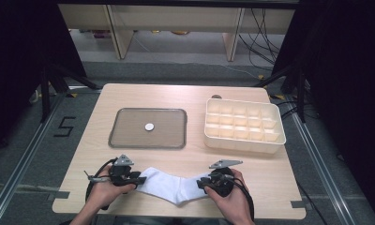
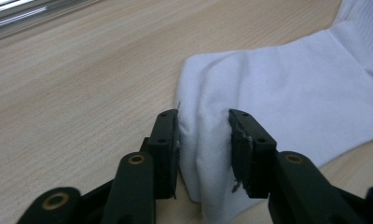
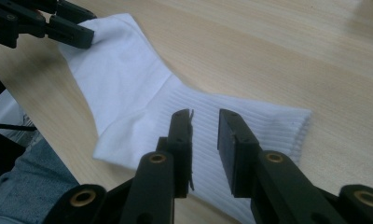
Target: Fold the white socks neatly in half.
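A white sock (image 1: 169, 183) lies flat at the near edge of the desk (image 1: 185, 96), bent at the heel into a shallow V, between my two hands. Its cloth is a soft knit: smooth and finely woven over the foot, ribbed in straight lines along the leg toward the cuff, which ends in a neat straight hem in my right gripper view (image 3: 250, 126).

My left tongs (image 2: 203, 137) have the foot end between their black pads; the cloth is bunched into a raised fold there and both pads press against it, so I have hold of it. My right tongs (image 3: 204, 140) stand partly open over the ribbed leg of the sock, a clear gap between the flat pads, and I cannot see them pinching any cloth. In that view my left tongs (image 3: 72, 32) also show at the far end of the sock.

The desk is pale wood with a fine straight grain. Farther back on it sits a shallow rectangular tray (image 1: 124, 136) with rounded corners and a dull grey bottom, a small white disc (image 1: 149, 126) in its middle. To the right of the tray stands a cream plastic box (image 1: 244, 140) divided into a grid of small square compartments.
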A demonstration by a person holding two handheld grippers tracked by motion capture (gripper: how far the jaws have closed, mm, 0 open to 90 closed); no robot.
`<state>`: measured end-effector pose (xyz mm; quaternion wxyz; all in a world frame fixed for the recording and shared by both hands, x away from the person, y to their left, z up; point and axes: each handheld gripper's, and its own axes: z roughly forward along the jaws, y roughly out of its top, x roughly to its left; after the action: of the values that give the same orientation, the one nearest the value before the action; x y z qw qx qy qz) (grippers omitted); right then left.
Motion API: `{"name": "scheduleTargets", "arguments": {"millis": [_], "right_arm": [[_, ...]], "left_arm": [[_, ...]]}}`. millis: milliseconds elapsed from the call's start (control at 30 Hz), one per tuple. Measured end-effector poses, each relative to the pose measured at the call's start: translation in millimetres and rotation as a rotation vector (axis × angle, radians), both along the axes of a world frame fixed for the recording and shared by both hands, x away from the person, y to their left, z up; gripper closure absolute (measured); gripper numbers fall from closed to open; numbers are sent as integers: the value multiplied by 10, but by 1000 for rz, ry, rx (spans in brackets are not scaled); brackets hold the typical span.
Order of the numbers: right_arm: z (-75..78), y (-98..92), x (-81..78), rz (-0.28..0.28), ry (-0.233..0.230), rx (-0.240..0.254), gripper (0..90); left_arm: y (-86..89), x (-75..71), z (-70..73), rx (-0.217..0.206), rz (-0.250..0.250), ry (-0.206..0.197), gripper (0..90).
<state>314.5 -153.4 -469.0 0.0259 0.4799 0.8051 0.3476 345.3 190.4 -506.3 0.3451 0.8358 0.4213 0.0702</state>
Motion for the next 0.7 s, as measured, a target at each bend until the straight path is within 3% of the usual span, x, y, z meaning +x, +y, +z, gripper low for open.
{"name": "scheduleTargets", "arguments": {"millis": [67,100,133,433,533,600,700], "right_arm": [[0,18,-17,12,12,11,733],[-25,30,-12,9,-6,19,728],[-23,41,-19,18,13,3,728],[-88,178,-14,57,4,-16,772],[-76,275,7,87,8,-26,818],[-65,338,37,123,-18,-24,861],[-21,435,70,126,-2,-34,900]], "left_arm": [[-2,-2,-21,-18,5,-12,679],[-2,-2,-21,-18,5,-12,694],[-3,-20,-50,-36,19,-37,717],[7,-55,-73,-100,61,-23,801],[12,-68,-42,-122,58,-9,803],[9,-78,-6,-134,51,-7,804],[11,-88,50,-140,43,-4,804]]}}
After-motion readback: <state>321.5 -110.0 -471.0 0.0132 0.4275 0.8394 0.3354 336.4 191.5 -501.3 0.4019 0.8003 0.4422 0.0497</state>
